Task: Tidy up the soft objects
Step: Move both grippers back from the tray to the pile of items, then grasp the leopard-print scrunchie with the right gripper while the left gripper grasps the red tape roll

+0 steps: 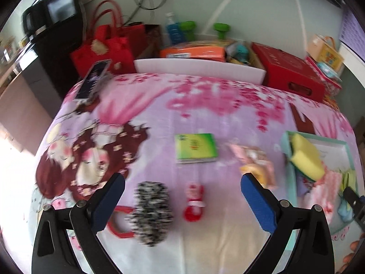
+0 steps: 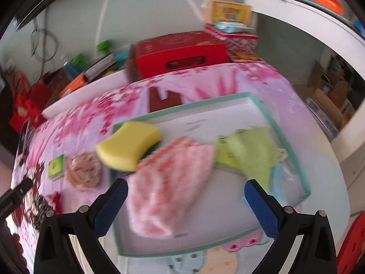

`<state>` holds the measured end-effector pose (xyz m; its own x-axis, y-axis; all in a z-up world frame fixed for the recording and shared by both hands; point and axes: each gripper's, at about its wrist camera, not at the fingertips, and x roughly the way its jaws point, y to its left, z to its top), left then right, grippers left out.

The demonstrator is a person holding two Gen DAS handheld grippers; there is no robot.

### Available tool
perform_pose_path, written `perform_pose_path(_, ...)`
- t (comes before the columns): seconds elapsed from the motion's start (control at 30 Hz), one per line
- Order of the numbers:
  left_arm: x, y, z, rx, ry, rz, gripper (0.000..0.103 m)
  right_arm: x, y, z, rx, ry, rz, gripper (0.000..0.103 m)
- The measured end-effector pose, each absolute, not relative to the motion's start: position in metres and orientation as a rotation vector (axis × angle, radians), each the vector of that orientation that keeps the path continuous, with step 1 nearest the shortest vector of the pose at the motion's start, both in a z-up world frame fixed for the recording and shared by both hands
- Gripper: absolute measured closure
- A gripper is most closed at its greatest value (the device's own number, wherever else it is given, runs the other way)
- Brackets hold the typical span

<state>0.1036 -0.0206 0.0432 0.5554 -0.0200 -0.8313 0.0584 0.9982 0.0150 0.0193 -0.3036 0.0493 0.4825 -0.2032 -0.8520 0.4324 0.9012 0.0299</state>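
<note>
Both tongs wide apart, nothing clamped: left tongs (image 1: 182,205) hanging above the speckled fluffy piece (image 1: 150,212) and the small red-and-white plush (image 1: 194,203); right tongs (image 2: 186,207) over the teal-rimmed tray (image 2: 269,109).

Taking the tray as landmark: already inside, pink-and-white cloth (image 2: 168,182), green cloth (image 2: 253,150); yellow sponge (image 2: 127,146) perched across its left rim; just left of it, peach bundle (image 1: 255,162); further left, green tissue pack (image 1: 196,148); furthest left and nearest the left tongs, the fluffy piece and the plush.

Probably best next: lower over one near item, centre it between the pads, pinch its middle gently; lift clear before carrying to the tray; nudge the sponge fully inside.
</note>
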Motion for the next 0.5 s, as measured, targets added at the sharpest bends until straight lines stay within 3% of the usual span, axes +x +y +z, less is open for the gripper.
perform_pose_path(0.5,0.096,0.089,0.040,-0.098,1.006,0.144,0.002,0.057,-0.168,0.039,0.143,1.029,-0.062,0.000)
